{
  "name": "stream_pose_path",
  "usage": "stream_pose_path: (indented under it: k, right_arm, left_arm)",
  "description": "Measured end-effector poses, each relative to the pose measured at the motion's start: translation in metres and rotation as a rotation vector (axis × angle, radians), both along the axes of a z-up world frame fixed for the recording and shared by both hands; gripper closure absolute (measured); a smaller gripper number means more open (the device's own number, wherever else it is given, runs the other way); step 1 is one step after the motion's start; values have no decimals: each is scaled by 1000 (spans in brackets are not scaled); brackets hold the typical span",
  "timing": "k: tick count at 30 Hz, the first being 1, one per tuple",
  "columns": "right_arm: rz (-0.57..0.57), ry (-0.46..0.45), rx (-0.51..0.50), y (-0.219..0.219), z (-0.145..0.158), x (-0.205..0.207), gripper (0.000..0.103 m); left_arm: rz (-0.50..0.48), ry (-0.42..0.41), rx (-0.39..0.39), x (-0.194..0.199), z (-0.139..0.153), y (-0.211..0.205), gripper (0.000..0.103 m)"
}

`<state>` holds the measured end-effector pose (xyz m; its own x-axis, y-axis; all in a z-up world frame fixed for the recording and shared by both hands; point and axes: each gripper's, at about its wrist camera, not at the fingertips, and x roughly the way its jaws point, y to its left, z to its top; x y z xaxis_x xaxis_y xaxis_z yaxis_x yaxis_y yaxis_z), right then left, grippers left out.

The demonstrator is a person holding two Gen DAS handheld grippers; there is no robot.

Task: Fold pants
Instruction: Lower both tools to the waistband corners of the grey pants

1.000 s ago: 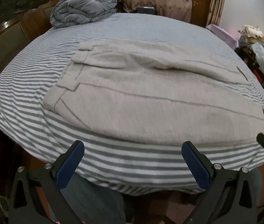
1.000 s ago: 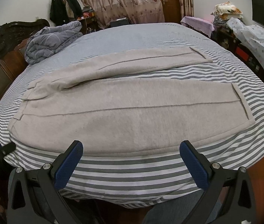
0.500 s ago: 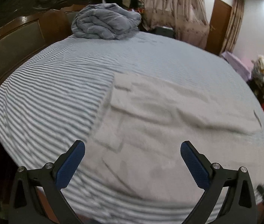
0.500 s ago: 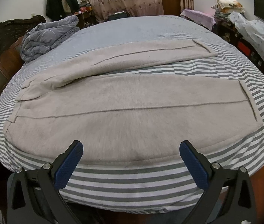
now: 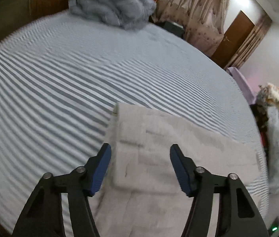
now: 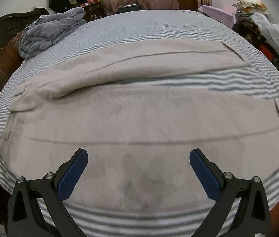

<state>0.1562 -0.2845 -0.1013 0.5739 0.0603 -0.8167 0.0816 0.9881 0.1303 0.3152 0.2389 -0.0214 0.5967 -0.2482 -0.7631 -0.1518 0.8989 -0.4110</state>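
Striped bed [image 6: 159, 25] under flat beige pants [image 6: 139, 122], legs apart.

Both wrist views look down onto pants [image 6: 139, 118].

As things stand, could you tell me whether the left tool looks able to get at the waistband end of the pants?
Probably yes. The left tool hangs right over the waistband end of the pants, its jaws closing with only air between them, and nothing lies between it and the cloth on the bed.
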Motion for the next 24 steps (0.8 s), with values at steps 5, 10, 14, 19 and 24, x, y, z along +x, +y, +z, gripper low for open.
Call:
stream_pose_path:
  k: [5, 10, 14, 19, 24]
  right_arm:
    - [41, 16, -33, 16, 1, 37, 0]
    - [86, 15, -67, 35, 3, 71, 0]
    - [148, 20, -74, 52, 5, 107, 0]
    - [313, 16, -58, 80, 18, 186, 0]
    - [504, 64, -136, 113, 20, 288, 5]
  left_arm:
    - [24, 81, -138, 55, -32, 23, 50]
    - [21, 124, -201, 82, -54, 31, 58]
    - [-11, 122, -219, 97, -63, 28, 62]
    - [-10, 120, -265, 112, -76, 30, 62]
    - [2, 77, -281, 109, -77, 35, 68]
